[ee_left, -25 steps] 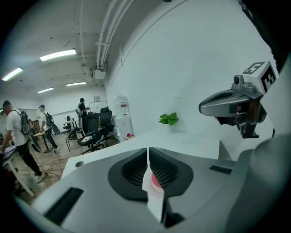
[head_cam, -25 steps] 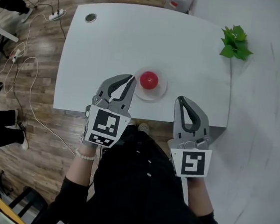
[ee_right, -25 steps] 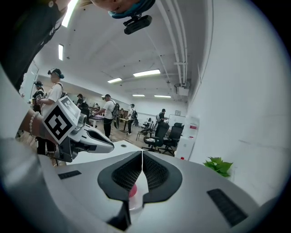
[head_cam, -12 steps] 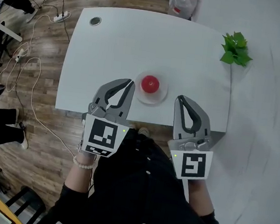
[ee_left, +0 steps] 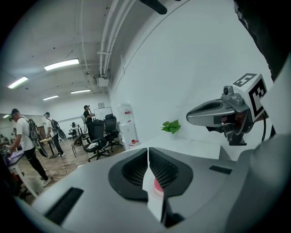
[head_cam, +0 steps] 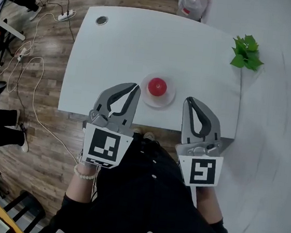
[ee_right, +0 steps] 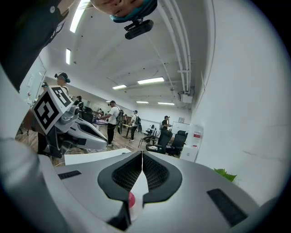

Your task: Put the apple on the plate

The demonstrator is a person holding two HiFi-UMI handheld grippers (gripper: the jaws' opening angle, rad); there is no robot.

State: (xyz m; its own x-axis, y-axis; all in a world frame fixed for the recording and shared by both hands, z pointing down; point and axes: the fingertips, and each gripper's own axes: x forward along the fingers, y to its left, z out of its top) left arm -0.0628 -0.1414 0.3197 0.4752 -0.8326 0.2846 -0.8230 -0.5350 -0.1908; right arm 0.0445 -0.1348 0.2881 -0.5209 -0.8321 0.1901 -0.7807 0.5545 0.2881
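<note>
A red apple (head_cam: 157, 86) rests on a small clear plate (head_cam: 146, 98) near the front edge of the white table (head_cam: 122, 48) in the head view. My left gripper (head_cam: 136, 88) hovers just left of the plate, jaws shut with nothing between them. My right gripper (head_cam: 188, 100) is to the right of the plate, also shut and empty. In the left gripper view a sliver of the apple (ee_left: 157, 184) shows below the closed jaws; in the right gripper view the apple (ee_right: 131, 199) peeks through the same way.
A green leafy sprig (head_cam: 246, 53) lies at the table's far right corner. A round cable hole (head_cam: 101, 20) sits at the far left corner. A plastic bottle (head_cam: 194, 3) stands on the floor behind the table. Cables (head_cam: 31, 64) run over the wooden floor at left.
Both grippers have lifted slightly and drawn back from the plate, the left one more. The apple stays on the plate.
</note>
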